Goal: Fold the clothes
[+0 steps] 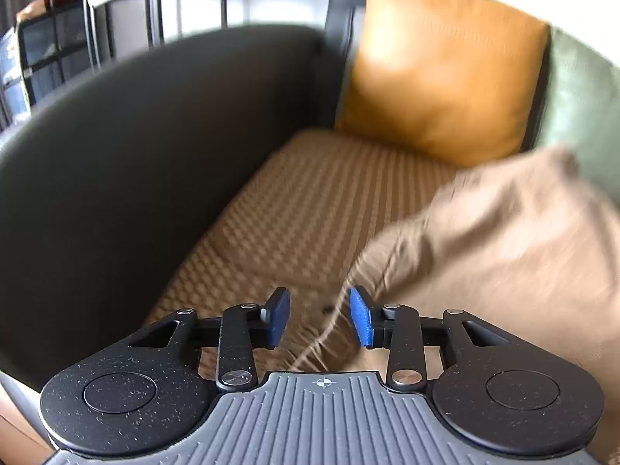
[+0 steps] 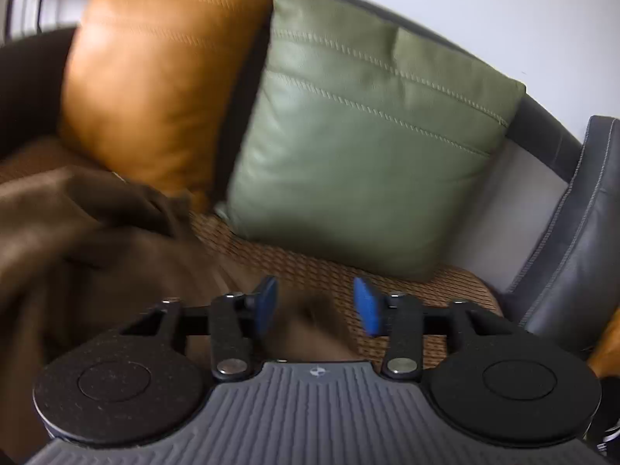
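Left gripper [image 1: 319,317] and right gripper [image 2: 314,306]: jaws apart, pads gripping nothing. Brown garment [image 2: 89,240] lies bunched on the woven seat mat [image 1: 302,209], near the orange cushion [image 2: 155,73]. Re-grip opposite corners; spread flat before folding.

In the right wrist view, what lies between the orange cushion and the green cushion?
Only a dark strip of the sofa back shows between the orange cushion and the green cushion; nothing else lies there.
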Tool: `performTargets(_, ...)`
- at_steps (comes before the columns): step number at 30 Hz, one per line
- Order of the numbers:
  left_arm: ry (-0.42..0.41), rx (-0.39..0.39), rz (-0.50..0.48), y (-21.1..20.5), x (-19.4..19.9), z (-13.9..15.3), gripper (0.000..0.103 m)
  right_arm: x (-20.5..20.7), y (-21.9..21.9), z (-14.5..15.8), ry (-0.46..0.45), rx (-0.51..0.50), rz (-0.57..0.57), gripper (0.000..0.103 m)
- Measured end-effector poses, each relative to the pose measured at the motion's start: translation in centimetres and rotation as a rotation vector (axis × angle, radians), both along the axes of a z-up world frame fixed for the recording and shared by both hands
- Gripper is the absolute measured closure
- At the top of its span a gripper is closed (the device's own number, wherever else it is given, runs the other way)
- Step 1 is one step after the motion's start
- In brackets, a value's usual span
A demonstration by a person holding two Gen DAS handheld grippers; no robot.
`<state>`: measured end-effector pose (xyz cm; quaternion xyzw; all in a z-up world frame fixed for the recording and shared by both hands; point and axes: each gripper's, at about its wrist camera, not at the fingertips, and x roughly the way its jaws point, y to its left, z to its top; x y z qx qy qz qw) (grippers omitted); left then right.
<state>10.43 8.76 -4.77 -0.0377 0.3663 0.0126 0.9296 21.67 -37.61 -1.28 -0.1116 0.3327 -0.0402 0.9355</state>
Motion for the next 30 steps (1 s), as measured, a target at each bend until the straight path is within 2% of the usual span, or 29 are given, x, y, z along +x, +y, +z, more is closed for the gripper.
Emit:
performTargets(3, -0.045, -0.048, -0.066, -0.5, -3.0, 3.4, 0.045, -2.9, 0.5, 1.8, -0.054, 0.129, 0.077, 0.032)
performTargets(4, -0.056, -0.067, -0.098, -0.9, -4.0, 4.3, 0.038, -4.0, 0.9, 2.2, -0.058, 0.186, 0.114, 0.031)
performTargets(5, -0.062, -0.078, -0.132, -1.6, -5.2, 5.0, 0.030, -5.1, 1.4, 2.3, -0.053, 0.245, 0.152, 0.030)
performTargets(7, -0.071, -0.069, -0.220, -3.8, -7.6, 5.6, 0.028, -7.0, 2.3, 1.7, -0.028, 0.331, 0.207, 0.027)
performTargets(9, -0.064, -0.039, -0.291, -6.4, -9.4, 5.0, 0.028, -8.5, 3.2, 0.4, 0.008, 0.377, 0.242, 0.027)
performTargets(14, -0.037, 0.078, -0.426, -12.9, -13.2, 2.3, 0.026, -11.9, 5.4, -3.0, 0.090, 0.380, 0.284, 0.027)
performTargets(18, -0.024, 0.158, -0.486, -16.5, -13.7, 0.0, 0.026, -13.4, 5.8, -4.9, 0.138, 0.411, 0.280, 0.027)
performTargets(20, -0.017, 0.197, -0.486, -17.8, -14.0, -1.1, 0.025, -14.0, 5.4, -5.4, 0.153, 0.428, 0.273, 0.027)
performTargets(22, -0.043, 0.230, -0.484, -18.3, -14.1, -1.5, 0.026, -14.3, 5.1, -5.6, 0.161, 0.434, 0.267, 0.027)
performTargets(24, -0.060, 0.283, -0.465, -18.5, -13.4, -1.7, 0.066, -14.4, 4.8, -6.0, 0.165, 0.440, 0.252, 0.026)
performTargets(25, -0.051, 0.263, -0.450, -18.1, -12.7, -1.3, 0.086, -14.2, 4.7, -6.2, 0.168, 0.444, 0.243, 0.026)
performTargets(28, -0.017, 0.094, -0.373, -15.1, -10.2, 0.8, 0.095, -14.0, 4.2, -6.5, 0.171, 0.451, 0.222, 0.026)
performTargets(30, -0.047, 0.033, -0.309, -13.1, -8.7, 2.4, 0.097, -13.9, 3.9, -6.8, 0.171, 0.452, 0.217, 0.026)
